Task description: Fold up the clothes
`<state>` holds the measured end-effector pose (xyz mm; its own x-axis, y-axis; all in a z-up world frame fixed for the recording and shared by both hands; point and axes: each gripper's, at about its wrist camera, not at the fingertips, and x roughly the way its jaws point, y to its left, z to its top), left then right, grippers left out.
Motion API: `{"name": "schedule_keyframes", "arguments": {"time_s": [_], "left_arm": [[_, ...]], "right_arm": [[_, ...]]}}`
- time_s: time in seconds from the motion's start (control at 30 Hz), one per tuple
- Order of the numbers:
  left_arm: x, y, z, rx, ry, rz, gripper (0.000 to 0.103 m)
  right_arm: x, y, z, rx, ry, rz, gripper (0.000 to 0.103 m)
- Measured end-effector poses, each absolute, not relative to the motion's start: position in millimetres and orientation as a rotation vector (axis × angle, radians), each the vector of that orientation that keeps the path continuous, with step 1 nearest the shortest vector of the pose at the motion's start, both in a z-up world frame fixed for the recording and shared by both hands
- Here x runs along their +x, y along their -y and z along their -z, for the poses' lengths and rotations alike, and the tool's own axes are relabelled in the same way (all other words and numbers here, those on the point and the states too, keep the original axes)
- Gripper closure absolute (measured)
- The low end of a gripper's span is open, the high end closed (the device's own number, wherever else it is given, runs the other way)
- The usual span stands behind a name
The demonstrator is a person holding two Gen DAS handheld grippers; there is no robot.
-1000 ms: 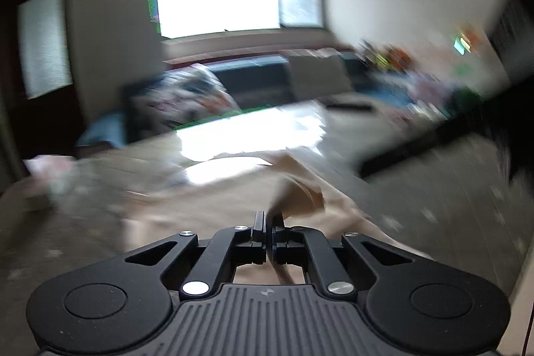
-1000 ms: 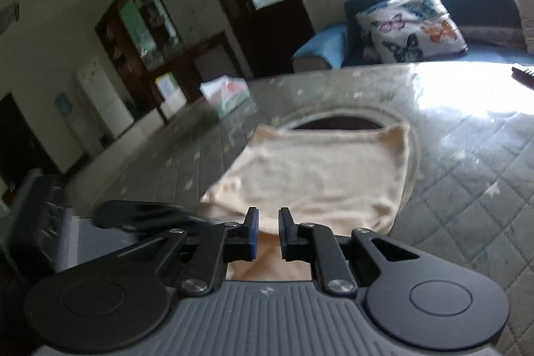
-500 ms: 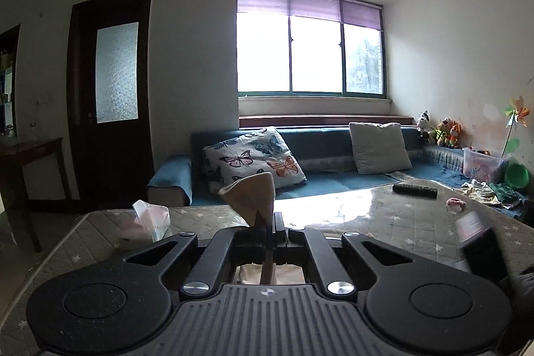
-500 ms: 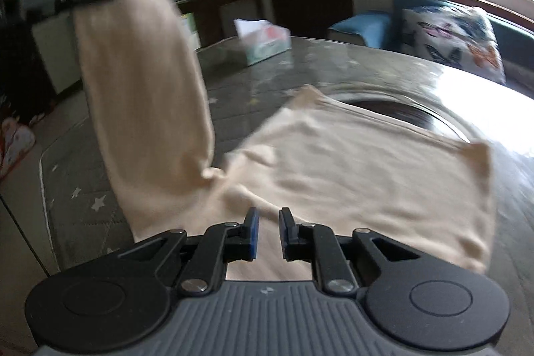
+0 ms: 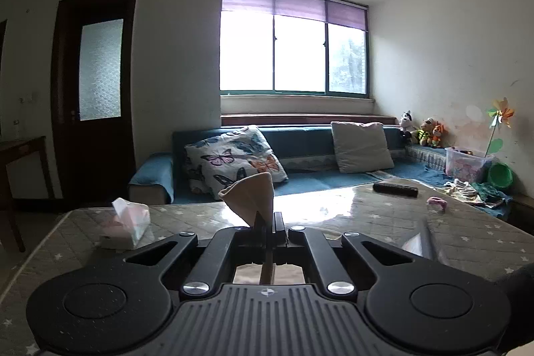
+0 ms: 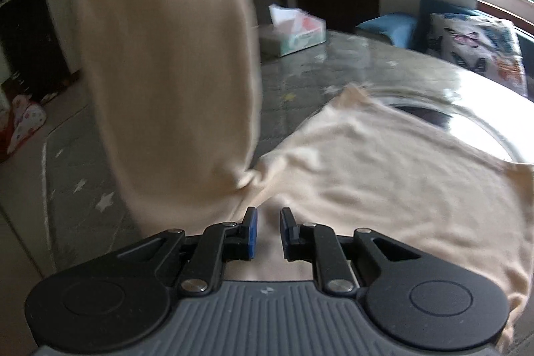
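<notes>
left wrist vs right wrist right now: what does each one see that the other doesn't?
Left wrist only: the window, a remote on the table, toys in the corner, and the left tool shut on a corner of the beige garment.

Right wrist only: the right tool open over the garment's body, spread on the table, and a raised sleeve.

Both: the garment, the tissue box, the butterfly pillow, the star-print table.

Beige garment [image 6: 383, 175] soft matt knit; table [image 6: 300, 82] glossy.

Beige garment [image 6: 383, 175] flat on table, one part lifted upright.
</notes>
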<state>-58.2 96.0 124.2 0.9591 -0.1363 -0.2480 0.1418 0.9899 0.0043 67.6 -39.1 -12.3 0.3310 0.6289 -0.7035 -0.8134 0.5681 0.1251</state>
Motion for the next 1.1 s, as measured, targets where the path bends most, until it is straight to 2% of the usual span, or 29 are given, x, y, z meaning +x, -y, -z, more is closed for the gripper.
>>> {"name": "schedule_keyframes", "arguments": {"time_s": [0.13, 0.27, 0.6, 0.77, 0.83, 0.9, 0.93, 1.1], "left_arm": [[-54.6, -81.9, -124.9, 0.030, -0.255, 0.178, 0.100], [-47.6, -56.1, -118.9, 0.044, -0.271, 0.250, 0.100], [-13.3, 22.1, -60.5, 0.082, -0.473, 0.457, 0.097], [-16.0, 27.5, -40.1, 0.132, -0.561, 0.478, 0.094], [-20.1, 15.8, -42.4, 0.126, -0.557, 0.458, 0.089], [-24.2, 3.3, -48.7, 0.100, -0.545, 0.448, 0.073], [-26.9, -1.2, -50.8, 0.093, -0.532, 0.443, 0.071], [-28.2, -13.0, -50.9, 0.127, -0.516, 0.401, 0.069]], "right_arm": [[50.8, 36.5, 12.3, -0.359, -0.739, -0.976, 0.085], [46.1, 70.6, -5.8, -0.340, -0.724, -0.952, 0.074], [52.3, 200.3, -15.5, -0.260, -0.768, -0.677, 0.074], [53.9, 240.7, -15.1, -0.158, -0.792, -0.592, 0.074], [54.7, 247.7, -16.4, -0.119, -0.792, -0.582, 0.074], [55.0, 250.6, -19.2, -0.090, -0.788, -0.587, 0.074], [55.7, 250.6, -19.8, -0.078, -0.783, -0.594, 0.074], [64.2, 241.9, -17.9, -0.025, -0.779, -0.613, 0.074]]}}
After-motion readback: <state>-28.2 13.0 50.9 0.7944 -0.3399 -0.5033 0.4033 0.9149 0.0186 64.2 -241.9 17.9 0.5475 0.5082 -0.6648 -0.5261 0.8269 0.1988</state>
